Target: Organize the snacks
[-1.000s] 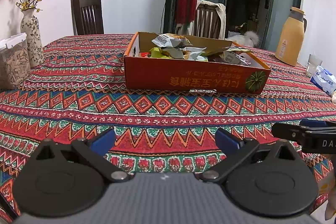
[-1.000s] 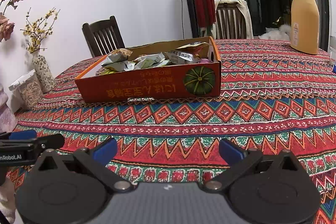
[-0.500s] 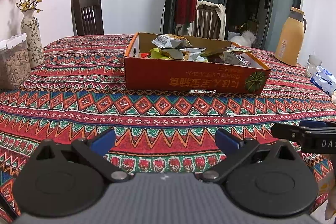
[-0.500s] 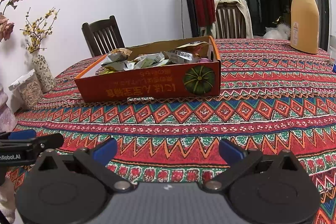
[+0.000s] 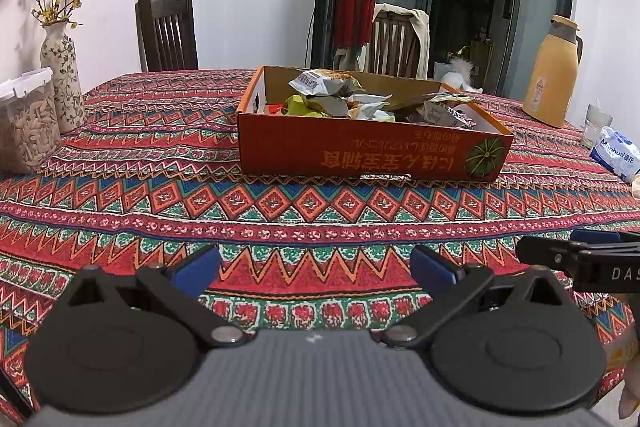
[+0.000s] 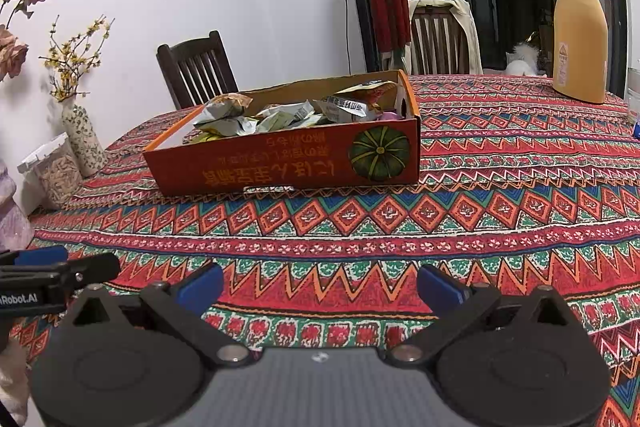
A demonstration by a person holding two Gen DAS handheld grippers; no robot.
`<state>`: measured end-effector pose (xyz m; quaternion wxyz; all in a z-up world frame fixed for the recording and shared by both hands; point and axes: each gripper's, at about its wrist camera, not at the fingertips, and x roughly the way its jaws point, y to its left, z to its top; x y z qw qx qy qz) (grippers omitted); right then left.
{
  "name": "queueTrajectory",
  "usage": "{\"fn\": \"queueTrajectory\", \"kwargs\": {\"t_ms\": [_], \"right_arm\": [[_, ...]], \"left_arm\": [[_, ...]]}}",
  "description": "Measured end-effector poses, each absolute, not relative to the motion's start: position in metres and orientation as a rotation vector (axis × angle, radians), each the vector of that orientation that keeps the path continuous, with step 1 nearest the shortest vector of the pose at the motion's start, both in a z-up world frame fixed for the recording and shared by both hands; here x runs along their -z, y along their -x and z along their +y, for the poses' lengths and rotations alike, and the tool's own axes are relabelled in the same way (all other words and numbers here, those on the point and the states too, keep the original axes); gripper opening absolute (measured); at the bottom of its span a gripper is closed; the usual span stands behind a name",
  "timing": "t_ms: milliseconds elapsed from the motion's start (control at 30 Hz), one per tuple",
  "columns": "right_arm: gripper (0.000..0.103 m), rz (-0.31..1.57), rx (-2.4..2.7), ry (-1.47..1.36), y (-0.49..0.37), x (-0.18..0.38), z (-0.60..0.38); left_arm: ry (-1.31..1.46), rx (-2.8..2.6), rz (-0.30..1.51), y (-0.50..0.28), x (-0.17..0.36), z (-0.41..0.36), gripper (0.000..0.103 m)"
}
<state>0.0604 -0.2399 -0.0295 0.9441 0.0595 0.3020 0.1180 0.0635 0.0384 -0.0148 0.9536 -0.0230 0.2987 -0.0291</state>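
An orange cardboard box [image 5: 360,155] with a pumpkin picture stands on the patterned tablecloth, holding several crumpled snack packets [image 5: 324,83]. It also shows in the right wrist view [image 6: 280,167], with packets [image 6: 228,107] piled inside. My left gripper [image 5: 316,267] is open and empty, low over the near table edge, well short of the box. My right gripper [image 6: 320,285] is open and empty, also near the front edge. Each gripper shows at the edge of the other's view.
A flower vase [image 5: 62,75] and a clear jar of seeds [image 5: 24,123] stand at the left. A yellow thermos [image 5: 554,71], a glass and a tissue pack [image 5: 616,153] stand at the right. Wooden chairs [image 5: 168,33] sit behind the table.
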Motion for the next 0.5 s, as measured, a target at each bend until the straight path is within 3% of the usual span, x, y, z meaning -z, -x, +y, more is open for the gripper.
{"fn": "queueTrajectory", "kwargs": {"t_ms": [500], "right_arm": [[0.103,0.618,-0.239,-0.123,-0.0590,0.0296,-0.2400]], "left_arm": [[0.047,0.076,0.583,-0.0609,0.0132,0.0393,0.103]]}}
